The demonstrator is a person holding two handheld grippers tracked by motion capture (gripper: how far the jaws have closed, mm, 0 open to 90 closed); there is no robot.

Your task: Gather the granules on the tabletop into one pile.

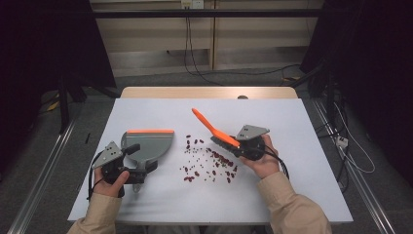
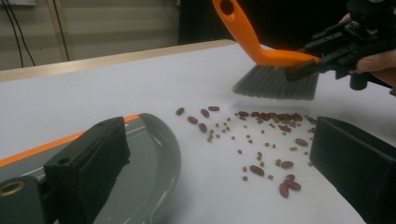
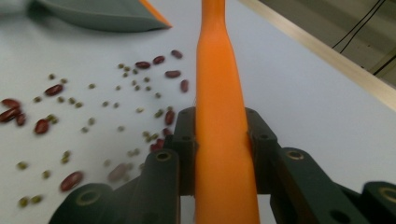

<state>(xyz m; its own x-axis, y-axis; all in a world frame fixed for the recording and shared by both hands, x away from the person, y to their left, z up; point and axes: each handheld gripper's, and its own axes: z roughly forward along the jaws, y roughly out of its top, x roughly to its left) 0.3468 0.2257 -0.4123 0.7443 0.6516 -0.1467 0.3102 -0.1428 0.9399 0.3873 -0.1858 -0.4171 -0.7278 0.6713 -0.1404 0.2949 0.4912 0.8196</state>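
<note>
Red beans and small green ones [image 1: 209,163] [image 2: 261,140] [image 3: 93,102] lie scattered on the white tabletop [image 1: 292,126]. My right gripper [image 1: 238,144] [image 3: 219,135] [image 2: 303,65] is shut on the orange handle of a hand brush [image 1: 209,124] [image 3: 219,84]. The brush's grey bristles [image 2: 275,81] hang just above the right end of the beans. A grey dustpan [image 1: 151,144] [image 2: 154,154] [image 3: 102,14] with an orange front lip lies flat to the left of the beans. My left gripper [image 1: 141,157] [image 2: 217,140] sits at the dustpan's rear, jaws wide apart, with bare table and beans showing between them.
A wooden table edge [image 1: 209,91] runs along the far side of the white top. Black cables [image 1: 195,63] trail over the floor behind the table. Metal rails [image 1: 44,165] run on the floor at both sides.
</note>
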